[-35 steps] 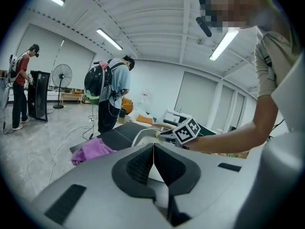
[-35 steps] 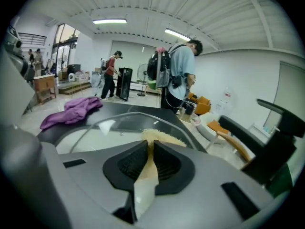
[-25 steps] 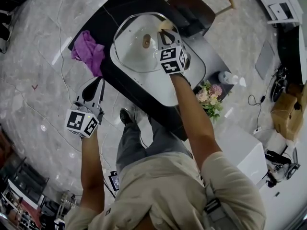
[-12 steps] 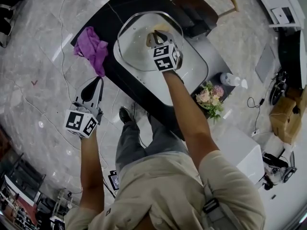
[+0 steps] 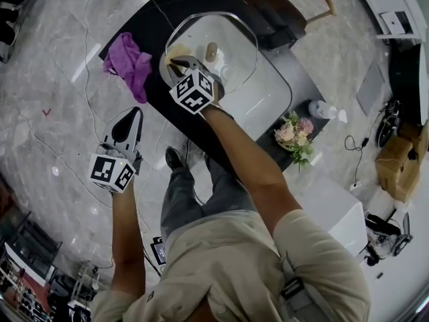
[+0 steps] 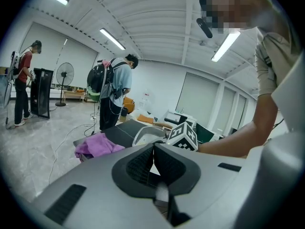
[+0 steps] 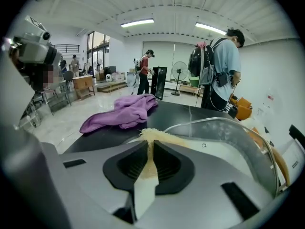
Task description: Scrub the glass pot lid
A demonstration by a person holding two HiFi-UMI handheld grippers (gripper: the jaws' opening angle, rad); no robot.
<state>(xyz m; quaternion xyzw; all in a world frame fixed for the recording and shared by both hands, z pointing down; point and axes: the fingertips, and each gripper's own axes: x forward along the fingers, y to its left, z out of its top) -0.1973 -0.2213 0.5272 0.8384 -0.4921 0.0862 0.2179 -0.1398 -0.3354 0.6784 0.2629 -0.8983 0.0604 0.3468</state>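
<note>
Right gripper clamped on scrub pad at the lid's rim; left gripper idle.

The right gripper (image 5: 179, 64) is seen closed on a pale yellow scrub pad (image 7: 151, 138), its frayed end left proud of the jaws, presumably so that pad rather than jaw meets the glass. The pad appears laid at the left rim of the glass pot lid (image 5: 224, 32), which rests knob-up on a white tray (image 5: 268, 102) on a black table (image 5: 153, 12), upper middle of the head view. The left gripper (image 5: 131, 125) is held shut on nothing at lower left, off the table, judged parked clear of the stroke. A purple cloth (image 5: 126, 62) lies left of the tray. No brand or legible writing is found; only square markers are noted on the cubes.
</note>
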